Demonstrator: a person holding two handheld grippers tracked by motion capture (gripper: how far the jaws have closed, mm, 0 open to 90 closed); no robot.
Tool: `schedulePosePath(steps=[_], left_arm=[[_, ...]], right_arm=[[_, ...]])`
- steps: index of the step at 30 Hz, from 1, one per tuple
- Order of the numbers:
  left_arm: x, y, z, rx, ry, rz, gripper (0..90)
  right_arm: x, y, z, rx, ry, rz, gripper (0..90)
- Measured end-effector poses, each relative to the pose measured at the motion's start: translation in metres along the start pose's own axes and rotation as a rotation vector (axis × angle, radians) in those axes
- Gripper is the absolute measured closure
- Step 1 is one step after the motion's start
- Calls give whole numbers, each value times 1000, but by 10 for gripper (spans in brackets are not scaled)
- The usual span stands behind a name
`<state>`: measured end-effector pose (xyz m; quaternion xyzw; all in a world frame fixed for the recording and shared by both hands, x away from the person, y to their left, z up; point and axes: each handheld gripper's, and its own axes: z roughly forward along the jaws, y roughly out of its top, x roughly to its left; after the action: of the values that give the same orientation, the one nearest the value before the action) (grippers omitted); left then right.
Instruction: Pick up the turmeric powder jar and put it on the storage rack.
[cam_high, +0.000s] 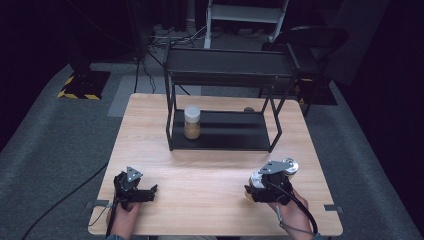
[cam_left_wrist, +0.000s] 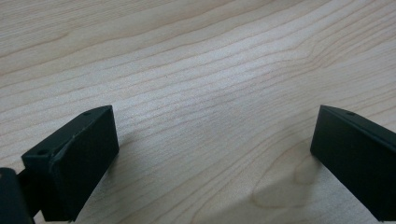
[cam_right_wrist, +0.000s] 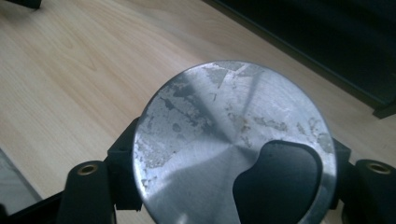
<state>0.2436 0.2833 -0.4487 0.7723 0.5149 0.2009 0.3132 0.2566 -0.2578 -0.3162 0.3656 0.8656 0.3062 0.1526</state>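
Between the jaws of the right gripper (cam_high: 266, 184) a metal-lidded jar (cam_right_wrist: 233, 144) is clamped, evidently for carrying toward the black shelf (cam_high: 222, 131) ahead, where another jar (cam_high: 192, 122) stands. The left gripper (cam_high: 150, 191) is rested wide open on the table (cam_high: 210, 170), grasping nothing.

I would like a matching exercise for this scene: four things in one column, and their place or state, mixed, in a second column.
Things:
1. clear glass jar with white lid
2. round silver metal tin
3. left gripper
4. black metal two-level rack

Place or state:
A. stands at the far middle of the light wooden table
B. jaws open, nothing between them
C. stands on the rack's lower shelf
D. clamped in the right gripper

Pairs: 1-C, 2-D, 3-B, 4-A
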Motion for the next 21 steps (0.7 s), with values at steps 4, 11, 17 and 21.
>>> schedulePosePath(steps=[4, 11, 17, 21], left_arm=[[0, 0, 0, 0, 0, 0, 8], [0, -1, -1, -1, -1, -3, 8], [0, -1, -1, -1, -2, -3, 8], [0, -2, -1, 0, -4, 2, 6]], right_arm=[[-4, 16, -1, -4, -12, -7, 312], [-9, 43, -1, -12, -26, -25, 312], [-12, 63, 2, -18, -31, -35, 312], [-21, 77, 7, -12, -20, -30, 312]])
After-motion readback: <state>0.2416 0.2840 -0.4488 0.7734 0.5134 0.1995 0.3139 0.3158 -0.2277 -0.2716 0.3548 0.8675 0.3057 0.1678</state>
